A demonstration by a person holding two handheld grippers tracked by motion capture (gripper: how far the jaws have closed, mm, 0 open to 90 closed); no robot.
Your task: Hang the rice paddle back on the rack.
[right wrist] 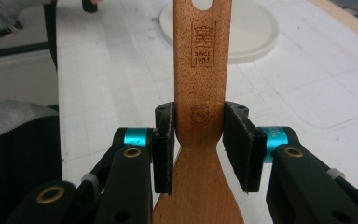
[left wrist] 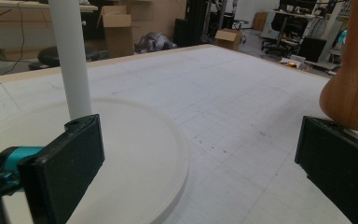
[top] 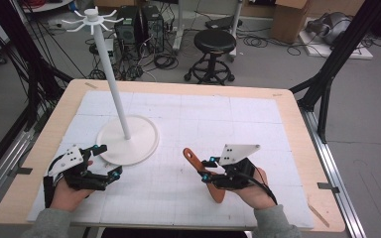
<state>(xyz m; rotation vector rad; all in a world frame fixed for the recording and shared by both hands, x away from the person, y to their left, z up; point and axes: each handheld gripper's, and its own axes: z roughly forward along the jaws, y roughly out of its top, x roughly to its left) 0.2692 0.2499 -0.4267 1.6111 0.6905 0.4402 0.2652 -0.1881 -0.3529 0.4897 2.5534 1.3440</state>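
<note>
A wooden spatula [top: 192, 156] with a hole in its handle end is held just above the white mat, handle toward the stand. My right gripper [top: 205, 169] is shut on it, the pads pressing both edges of the handle's neck just above the blade [right wrist: 199, 135]. A stamped logo shows on the spatula [right wrist: 203, 51] handle. My left gripper [top: 107, 160] rests open and empty at the rim of the white stand's round base [top: 144, 144]. In the left gripper view the left gripper [left wrist: 200, 177] has its jaws wide apart, with the stand's pole [left wrist: 72, 60] just beyond the left jaw and the spatula's blade [left wrist: 349, 93] at the right.
The stand's tall pole [top: 113, 79] carries a ring of hooks [top: 93, 19] at the top. A white gridded mat [top: 218, 119] covers the wooden table [top: 297, 124]. A black stool [top: 213, 44], computer towers and cables lie on the floor beyond.
</note>
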